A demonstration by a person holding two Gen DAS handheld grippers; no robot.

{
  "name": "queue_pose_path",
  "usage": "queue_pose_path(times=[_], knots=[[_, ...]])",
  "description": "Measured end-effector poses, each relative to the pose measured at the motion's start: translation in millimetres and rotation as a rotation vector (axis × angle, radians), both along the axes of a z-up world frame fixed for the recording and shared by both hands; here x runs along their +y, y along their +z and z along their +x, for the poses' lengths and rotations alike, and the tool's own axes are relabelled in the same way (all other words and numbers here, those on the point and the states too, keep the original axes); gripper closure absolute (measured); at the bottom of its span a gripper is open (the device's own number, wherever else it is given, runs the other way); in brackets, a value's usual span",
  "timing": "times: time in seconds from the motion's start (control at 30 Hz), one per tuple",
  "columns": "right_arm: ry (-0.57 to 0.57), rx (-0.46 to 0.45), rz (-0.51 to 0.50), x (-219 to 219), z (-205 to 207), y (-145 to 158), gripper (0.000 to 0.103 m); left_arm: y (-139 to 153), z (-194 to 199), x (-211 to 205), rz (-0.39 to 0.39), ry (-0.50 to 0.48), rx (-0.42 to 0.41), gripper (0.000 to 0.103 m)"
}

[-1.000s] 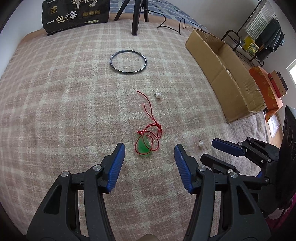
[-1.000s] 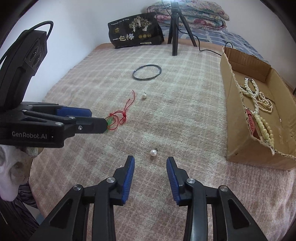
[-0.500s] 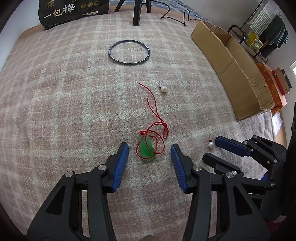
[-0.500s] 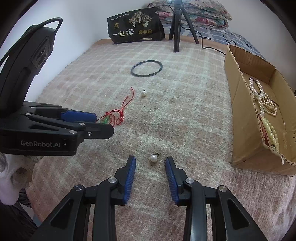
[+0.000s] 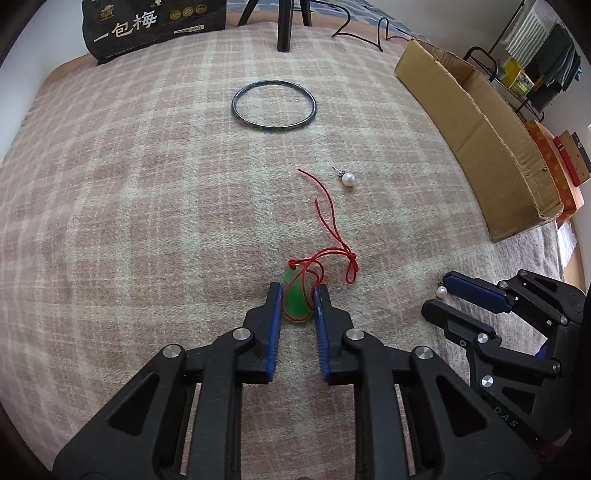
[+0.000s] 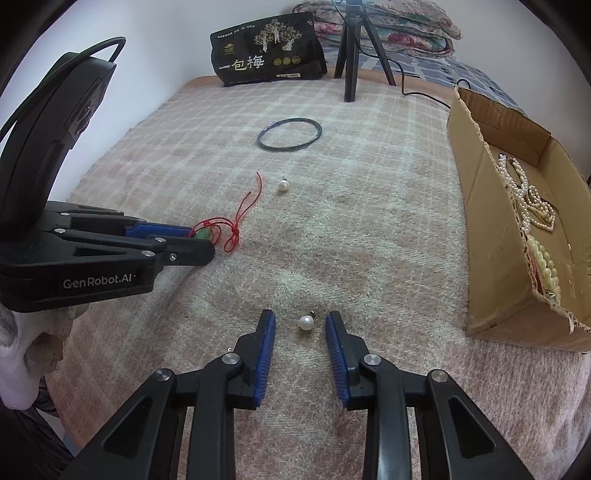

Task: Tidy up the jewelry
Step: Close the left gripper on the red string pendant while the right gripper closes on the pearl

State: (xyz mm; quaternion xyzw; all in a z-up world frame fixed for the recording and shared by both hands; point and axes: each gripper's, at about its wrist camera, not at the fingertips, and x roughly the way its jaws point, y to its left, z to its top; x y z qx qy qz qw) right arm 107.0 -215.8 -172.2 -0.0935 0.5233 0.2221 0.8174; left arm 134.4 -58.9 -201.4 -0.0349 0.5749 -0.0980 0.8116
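Observation:
A green pendant on a red cord lies on the plaid blanket. My left gripper is shut on the pendant, pads touching both its sides; it also shows in the right wrist view. A pearl earring lies between the tips of my open right gripper, touching neither pad. A second pearl earring and a dark bangle lie farther off. An open cardboard box at the right holds pearl necklaces.
A black snack bag and a tripod stand at the far edge of the blanket, with a cable beside them. Folded bedding lies behind. The blanket's front edge is close under both grippers.
My left gripper has moved forward and closed onto the green pendant. My right gripper has moved forward so the near pearl earring lies between its tips, and narrowed slightly.

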Motion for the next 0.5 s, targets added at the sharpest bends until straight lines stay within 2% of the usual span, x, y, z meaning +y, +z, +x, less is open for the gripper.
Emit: queue_pose_path(times=[0.27,0.5], knots=[[0.007,-0.001,-0.009,0.7,-0.1,0.8,0.096,1.1,-2.0,-1.5,0.004,-0.002,-0.007,0.088],[0.010,-0.016,0.000,-0.2,-3.0,8.1,0.097,6.5,-4.2,-4.3,-0.002,0.011,-0.021,0.088]])
